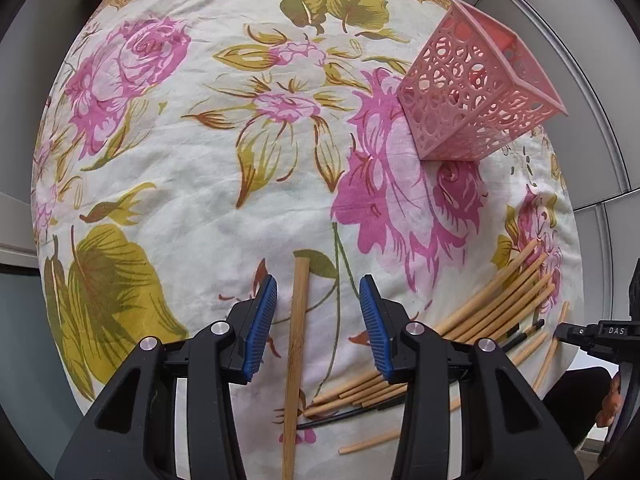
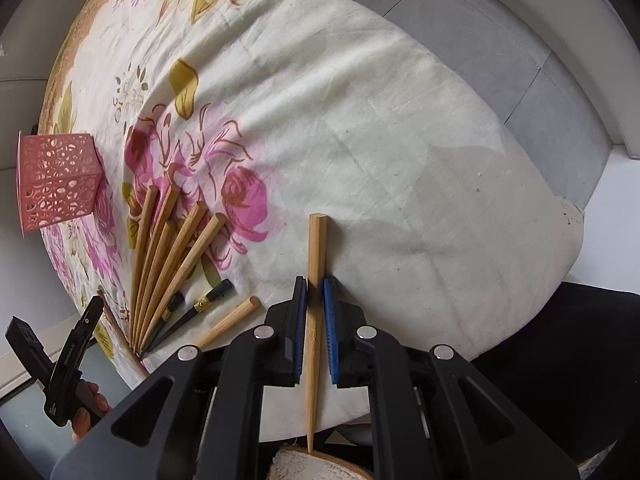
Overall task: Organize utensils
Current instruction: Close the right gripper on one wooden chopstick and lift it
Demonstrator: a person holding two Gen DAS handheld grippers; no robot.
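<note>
Bamboo chopstick (image 2: 315, 312) clamped between the blue pads of the right gripper (image 2: 315, 300); long axis parallel to the fingers, blunt square end pointing forward over the floral cloth (image 2: 400, 160), tapered tip pointing back past the gripper body. Jaws nearly closed, pinching the stick at about mid-length.

Second single chopstick (image 1: 297, 344) lying flat on the cloth between the spread fingers of the left gripper (image 1: 318, 300); long axis roughly along the fingers, thick end forward, narrow end running back under the camera. Jaws wide apart, neither pad touching the stick, nothing held.

Loose chopstick pile (image 2: 168, 264) on the cloth to the left of the right gripper, sticks fanned out with thick ends pointing away and tips converging near the cloth edge; among them possibly two dark chopsticks (image 2: 192, 312) with gilt bands, partly overlapped and hard to count.

Pink perforated holder (image 1: 476, 92) standing upright on the cloth, well apart from the pile, open mouth upward.
</note>
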